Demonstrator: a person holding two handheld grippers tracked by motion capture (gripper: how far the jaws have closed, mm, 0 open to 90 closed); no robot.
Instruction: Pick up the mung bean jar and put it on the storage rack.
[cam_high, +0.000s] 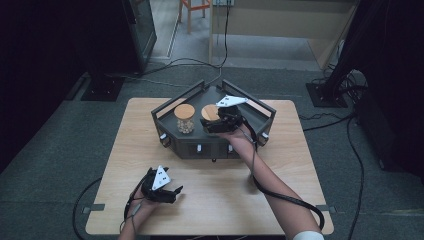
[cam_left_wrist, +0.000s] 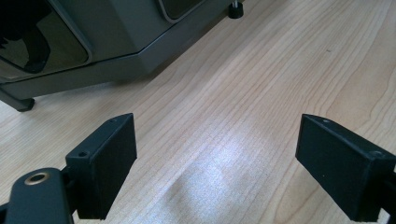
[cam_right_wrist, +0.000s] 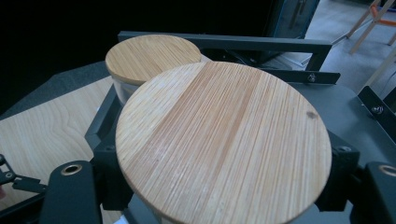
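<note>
While the right tool (cam_high: 212, 124) clamps the nearer jar (cam_right_wrist: 224, 144) inside the tray (cam_high: 260, 107), the left tool (cam_high: 176, 192) rests open, well apart, on the tabletop (cam_high: 220, 200).

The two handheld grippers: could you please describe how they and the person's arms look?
Both are black. The left gripper and the right gripper each carry a pale three-cornered plate with dark marks on top. Flat, blocky black pads end the jaws, with brass-ringed holes behind. A black cable trails from the right one. A white sleeve edge shows on the right arm.
</note>
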